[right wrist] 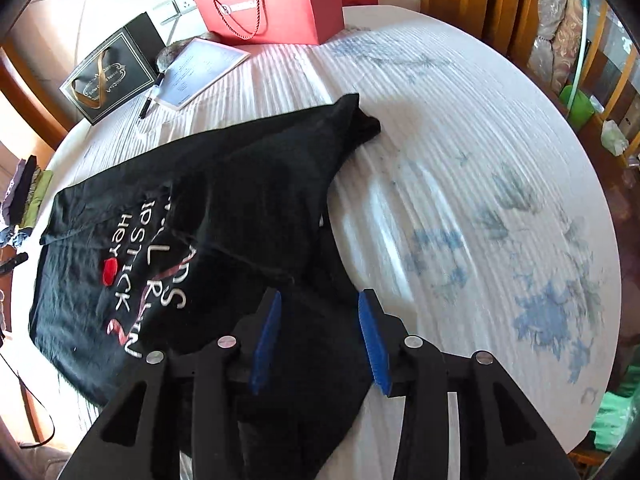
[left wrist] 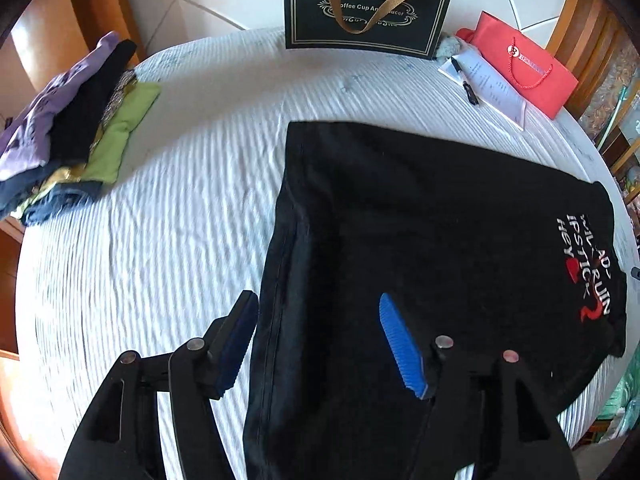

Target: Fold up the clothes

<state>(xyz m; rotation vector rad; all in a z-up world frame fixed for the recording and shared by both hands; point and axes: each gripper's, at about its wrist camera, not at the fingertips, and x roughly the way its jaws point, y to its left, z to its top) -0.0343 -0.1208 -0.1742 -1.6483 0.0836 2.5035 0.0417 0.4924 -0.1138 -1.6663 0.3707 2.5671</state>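
A black T-shirt with white and red lettering lies on the white ribbed tablecloth, partly folded. It also shows in the right wrist view, with one side laid over the print and a sleeve pointing to the far side. My left gripper is open, its blue pads straddling the shirt's left hem edge just above the cloth. My right gripper is open over the shirt's near right part, holding nothing.
A pile of folded clothes sits at the far left. A black gift bag, a red gift bag, a paper sheet and a pen lie at the far edge. Wooden chairs surround the round table.
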